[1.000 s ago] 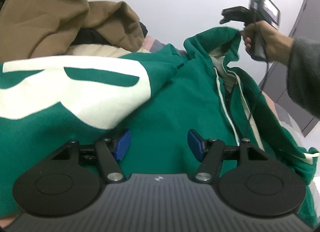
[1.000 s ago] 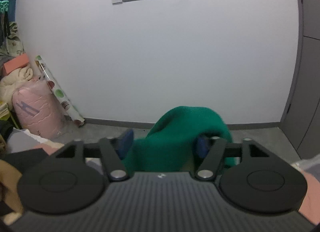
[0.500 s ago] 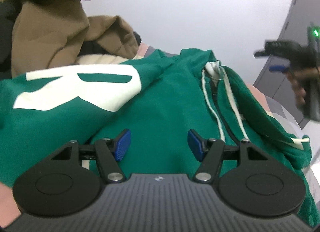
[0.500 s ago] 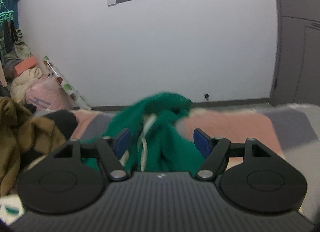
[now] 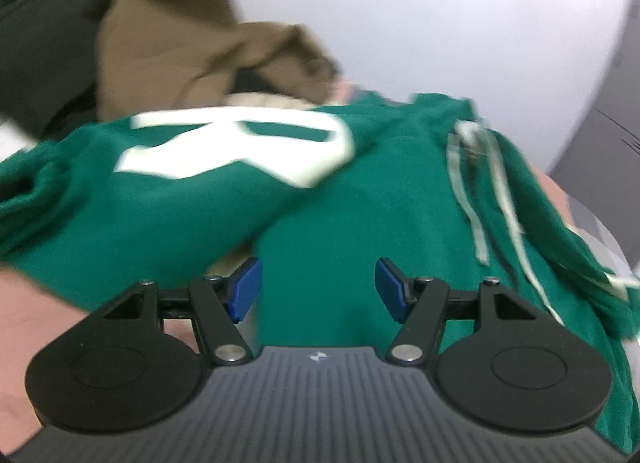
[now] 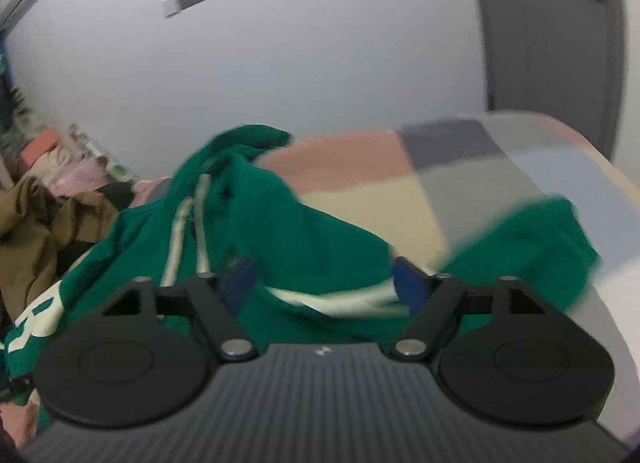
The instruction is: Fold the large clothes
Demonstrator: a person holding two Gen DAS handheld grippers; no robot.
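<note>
Released from the right gripper [image 6: 322, 283], the hood of the green hoodie [image 5: 352, 223] now lies on the bed rather than hanging in the air, and that gripper's view has swung from the bare wall down onto the garment. Its jaws have just been opening; they stand wide, with green cloth and a pale stripe lying between the blue pads [image 6: 408, 287] but not pressed by them.

A patchwork bedspread [image 6: 460, 167] in pink, grey, cream and pale blue fills the right half of the right wrist view, bare up to its rounded far edge — the widest free ground in sight. Beyond it rise a white wall [image 6: 320, 63] and a grey wardrobe door [image 6: 552, 43].

Across the bed's middle the hoodie sprawls, its big white letter [image 5: 240, 151] on a fold to the left, its two pale drawstrings [image 5: 476, 199] running down from the neck. A loose green sleeve end [image 6: 540, 247] trails to the right over the bedspread.

A heap of brown clothing [image 5: 180, 43] crowds the hoodie's far left edge, with dark cloth beside it.

Over the hoodie's body hovers the left gripper [image 5: 318, 289], jaws well apart and holding nothing — both views are blurred.
</note>
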